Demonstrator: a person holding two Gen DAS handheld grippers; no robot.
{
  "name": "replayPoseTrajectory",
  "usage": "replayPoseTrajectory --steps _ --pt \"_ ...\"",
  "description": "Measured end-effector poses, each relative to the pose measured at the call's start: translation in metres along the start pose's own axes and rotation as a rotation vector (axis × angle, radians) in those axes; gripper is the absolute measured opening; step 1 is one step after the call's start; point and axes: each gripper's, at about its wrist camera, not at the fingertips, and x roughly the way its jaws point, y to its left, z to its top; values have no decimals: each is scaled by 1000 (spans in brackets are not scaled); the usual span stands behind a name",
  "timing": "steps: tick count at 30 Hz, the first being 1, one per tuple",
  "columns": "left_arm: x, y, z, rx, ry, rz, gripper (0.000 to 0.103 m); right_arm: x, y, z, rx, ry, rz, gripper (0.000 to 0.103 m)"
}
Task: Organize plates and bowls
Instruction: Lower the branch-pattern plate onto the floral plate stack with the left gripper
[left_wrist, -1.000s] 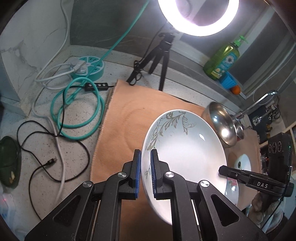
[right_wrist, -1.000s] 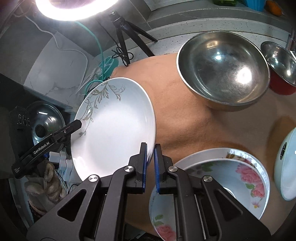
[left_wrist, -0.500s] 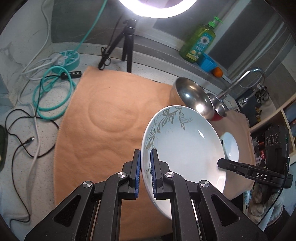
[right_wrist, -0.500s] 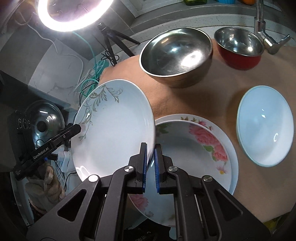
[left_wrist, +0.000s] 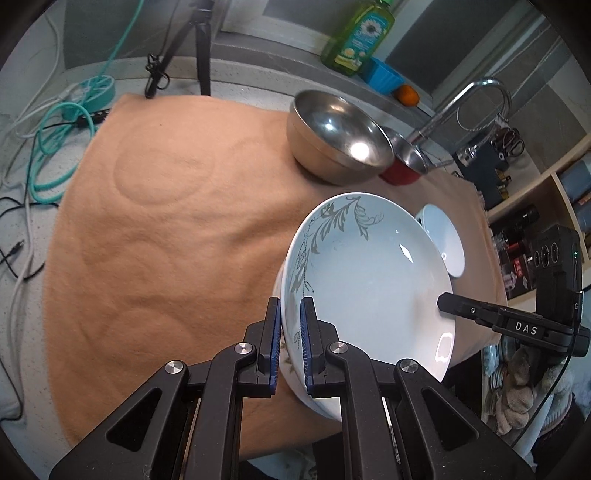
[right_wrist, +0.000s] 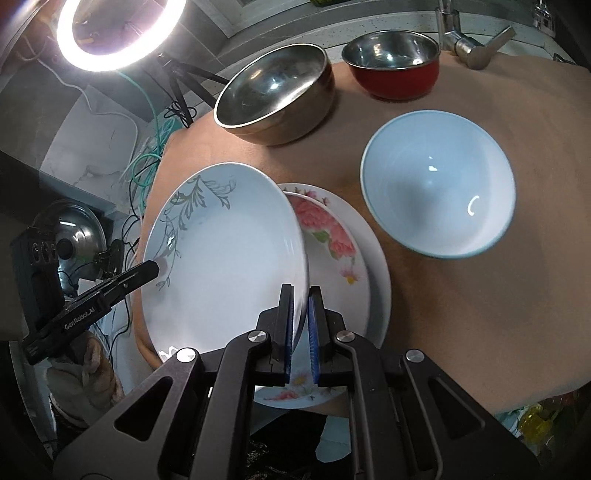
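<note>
A white plate with a grey leaf pattern (left_wrist: 369, 288) is being held off the table by both grippers at once. Its near rim is being pinched by the left gripper (left_wrist: 290, 339), whose fingers (left_wrist: 274, 343) are being kept nearly closed, one on each face of the rim. The opposite rim is being clamped in the same way by the right gripper (right_wrist: 301, 328), with only the plate's thickness between its blue-padded fingers (right_wrist: 316, 332).

In the right wrist view, the leaf plate (right_wrist: 225, 254) is being carried tilted above a floral plate (right_wrist: 332, 236), which is lying flat on the orange cloth (right_wrist: 461, 314) and is being partly covered by it. A pale blue bowl (right_wrist: 439, 188) is sitting just beside the floral plate. Farther back, a large steel bowl (right_wrist: 273, 92) and a red bowl with a steel inside (right_wrist: 395, 66) are standing next to each other. A ring light (right_wrist: 118, 33) is shining at the upper left.

In the left wrist view, a green soap bottle (left_wrist: 358, 33) is being seen on the ledge behind the steel bowl (left_wrist: 338, 136).
</note>
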Motion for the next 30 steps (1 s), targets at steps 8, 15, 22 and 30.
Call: replayPoseTrajectory --steps 8,15,22,30 --pt "12 -13 -5 46 38 14 8 -2 -18 -11 24 4 -28 7" --pt "18 -17 -7 66 54 28 8 4 -23 -16 29 21 -42 7" --pt "21 -21 -9 76 64 35 8 5 -24 -17 29 24 -49 7" --pt "26 -21 -11 75 80 42 8 5 -24 -17 15 25 -63 7"
